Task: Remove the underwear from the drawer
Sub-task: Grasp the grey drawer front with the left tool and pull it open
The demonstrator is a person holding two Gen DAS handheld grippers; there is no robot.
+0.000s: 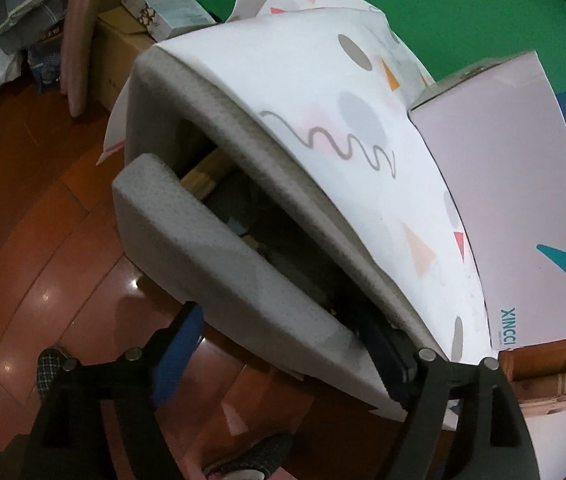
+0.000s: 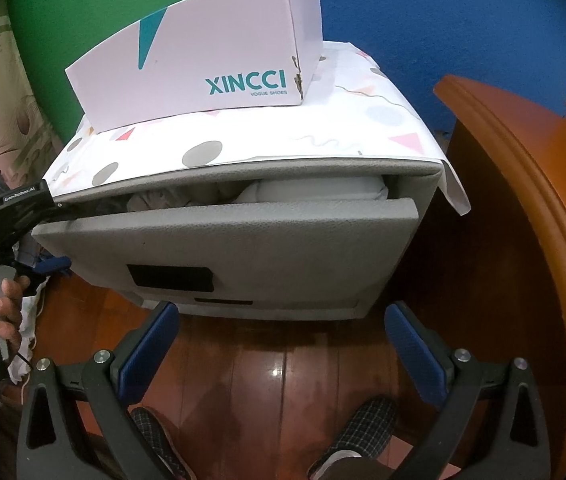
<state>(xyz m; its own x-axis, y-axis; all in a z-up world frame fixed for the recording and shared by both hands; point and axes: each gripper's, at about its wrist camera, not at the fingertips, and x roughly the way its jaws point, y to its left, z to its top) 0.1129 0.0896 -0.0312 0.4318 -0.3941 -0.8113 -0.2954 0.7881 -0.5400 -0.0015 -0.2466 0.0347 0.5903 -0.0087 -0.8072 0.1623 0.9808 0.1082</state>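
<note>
A grey drawer unit [image 2: 243,168] stands on the wooden floor with its top drawer [image 2: 227,240] pulled out a little. Pale folded clothes [image 2: 323,192] and crumpled greyish fabric [image 2: 151,200] show in the gap; I cannot tell which is the underwear. My left gripper [image 1: 279,320] is open and straddles the end of the drawer front [image 1: 211,248], one finger inside the gap and one outside, with the pads not pressing. The same left gripper [image 2: 61,236] sits at the drawer's left corner, held by a hand [image 2: 7,300]. My right gripper [image 2: 283,336] hangs open below the drawer front, with nothing between its fingers.
A pink XINCCI shoe box [image 2: 203,60] lies on patterned paper [image 2: 363,120] that covers the unit's top. Curved wooden furniture [image 2: 523,200] stands close on the right. Cardboard boxes [image 1: 123,48] sit behind the unit. The person's checked slippers [image 2: 363,424] are on the floor below.
</note>
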